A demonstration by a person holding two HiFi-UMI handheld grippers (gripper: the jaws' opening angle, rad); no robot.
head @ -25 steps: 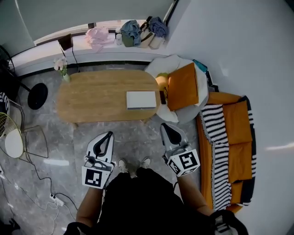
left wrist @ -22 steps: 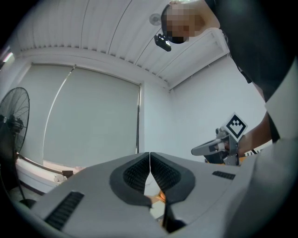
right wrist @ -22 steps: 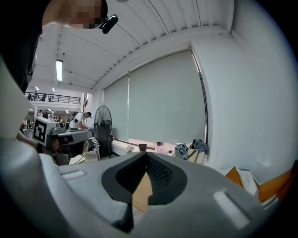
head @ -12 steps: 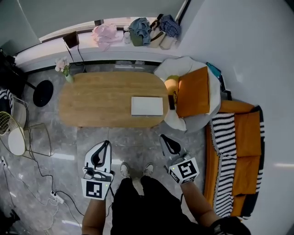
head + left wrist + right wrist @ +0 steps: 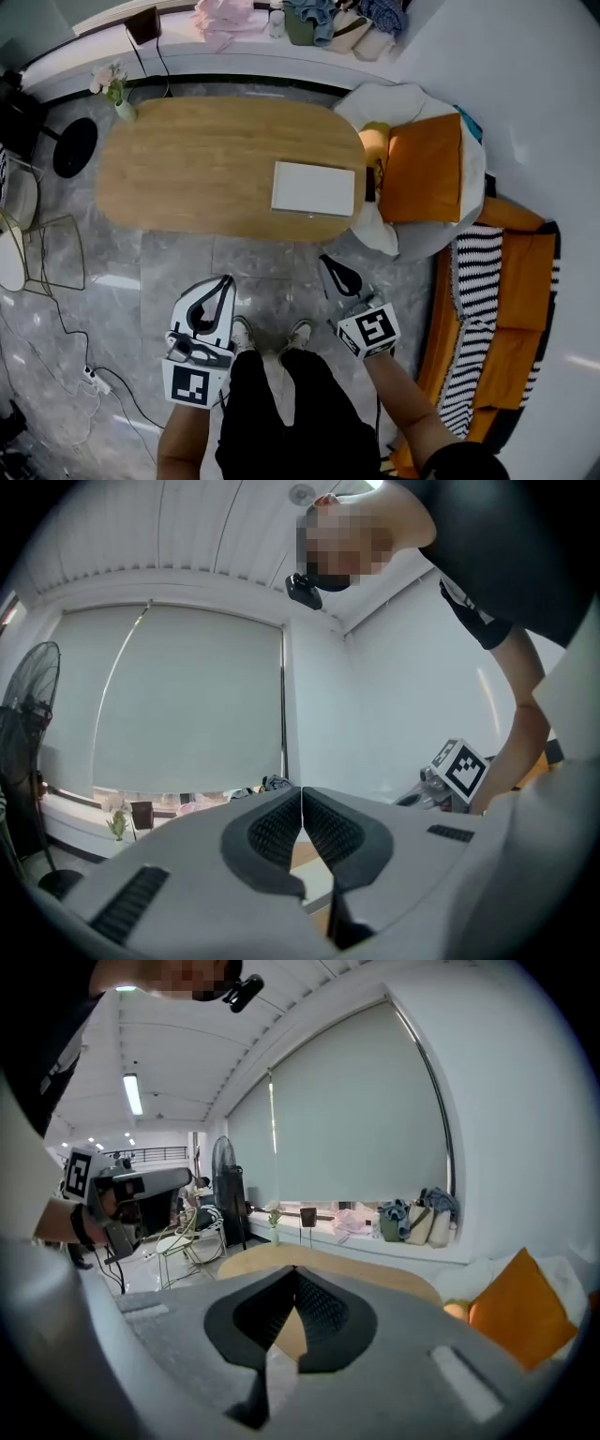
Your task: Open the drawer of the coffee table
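Here, only the head view takes in the whole coffee table: an oval wooden top with a flat white slab near its right end. Its drawer cannot be made out in any view. The left gripper and the right gripper hang short of the table's near edge, apart from it. Each gripper's own view shows its jaws pressed together with nothing between them. The right gripper view looks level across the tabletop to the windowsill. The left gripper view shows the standing fan upright. Bare grey floor lies between the near edge and the person's shoes. A white seat crowds the table's right end.
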